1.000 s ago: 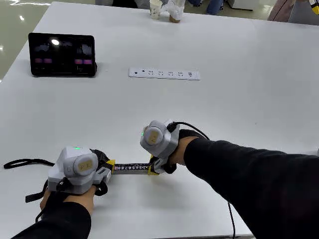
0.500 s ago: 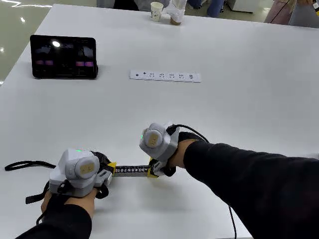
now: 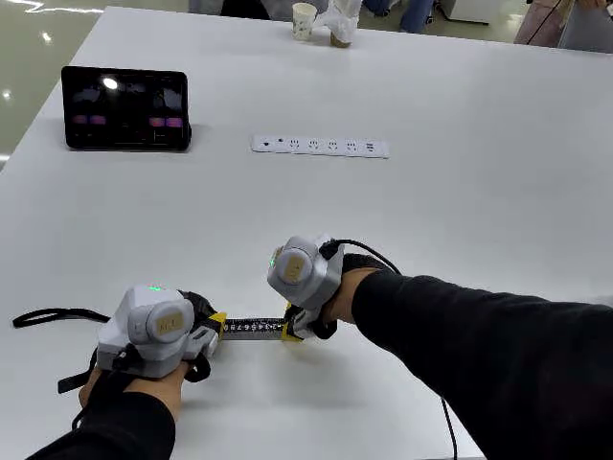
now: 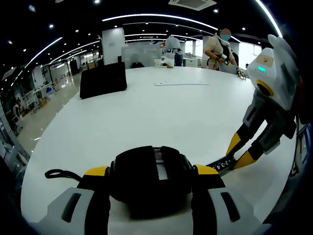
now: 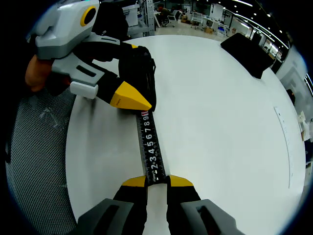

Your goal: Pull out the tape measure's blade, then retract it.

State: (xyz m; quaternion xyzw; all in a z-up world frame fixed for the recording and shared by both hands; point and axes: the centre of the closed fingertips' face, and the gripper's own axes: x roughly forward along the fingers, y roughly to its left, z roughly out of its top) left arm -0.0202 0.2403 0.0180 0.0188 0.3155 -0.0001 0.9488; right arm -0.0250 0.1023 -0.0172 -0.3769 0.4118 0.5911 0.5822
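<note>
Lying close to the near edge of the white table, the tape measure is sitting between the yellow-tipped jaws of the left gripper, which are closing on its black, rounded case from both sides. A short stretch of blade is running flat along the tabletop from the case mouth to the right gripper, whose jaws are standing narrow and pinching the blade's free end between their yellow tips. The blade is showing as a thin dark strip with pale printed digits. In the head view the two grippers are sitting near each other with the blade bridging the gap between them, and the person's black sleeves are reaching in from the bottom and the right. A black strap is lying loose on the table, trailing off to the left of the left gripper, and a thin black cable is arching out from behind the right gripper. Further back, well apart from the work, a long white power strip is lying flat across the middle, a dark tablet is standing propped toward the far left, and a paper cup is standing at the far edge. The tabletop is looking smooth and bare between the grippers and the power strip and off to the right, giving open room there, while the near edge is running just behind the hands.
</note>
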